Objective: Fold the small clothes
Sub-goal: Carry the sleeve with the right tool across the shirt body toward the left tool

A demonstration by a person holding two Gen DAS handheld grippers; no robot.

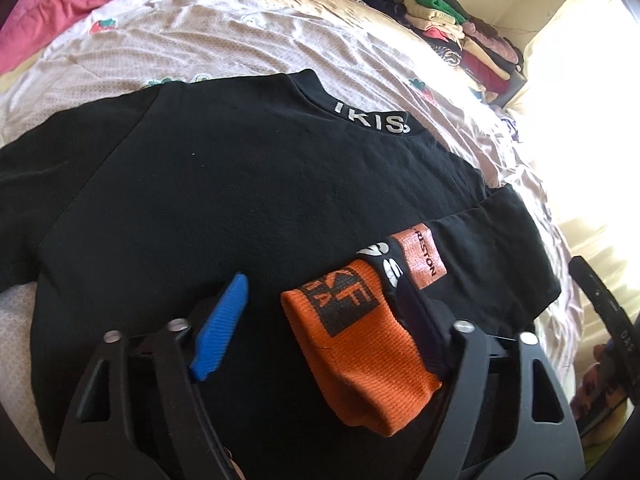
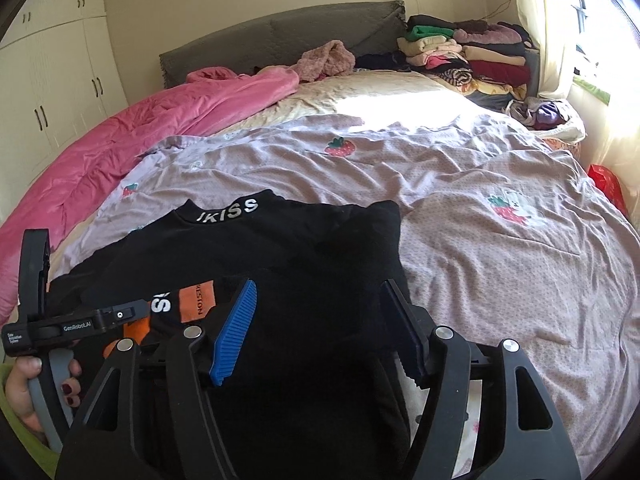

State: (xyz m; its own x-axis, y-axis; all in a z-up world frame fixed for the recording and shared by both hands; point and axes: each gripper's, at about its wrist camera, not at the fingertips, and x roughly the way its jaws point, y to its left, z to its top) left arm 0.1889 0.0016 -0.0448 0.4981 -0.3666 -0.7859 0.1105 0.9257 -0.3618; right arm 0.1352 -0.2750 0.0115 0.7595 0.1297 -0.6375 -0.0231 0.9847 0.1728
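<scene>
A black top (image 1: 224, 200) with white letters on the collar (image 1: 374, 120) lies flat on the bed. One sleeve is folded across its body, ending in an orange cuff (image 1: 368, 356). My left gripper (image 1: 324, 320) is open just above the shirt, and the orange cuff lies between its fingers, against the right one. In the right wrist view the same black top (image 2: 304, 264) lies under my open right gripper (image 2: 320, 320), which hovers over its right side. The left gripper's body (image 2: 72, 324) shows at the left there.
The bed has a wrinkled lilac strawberry-print sheet (image 2: 480, 216). A pink quilt (image 2: 120, 148) lies along the left. A stack of folded clothes (image 2: 464, 56) sits at the far right by the headboard. A bright window is on the right, a white wardrobe (image 2: 52, 64) on the left.
</scene>
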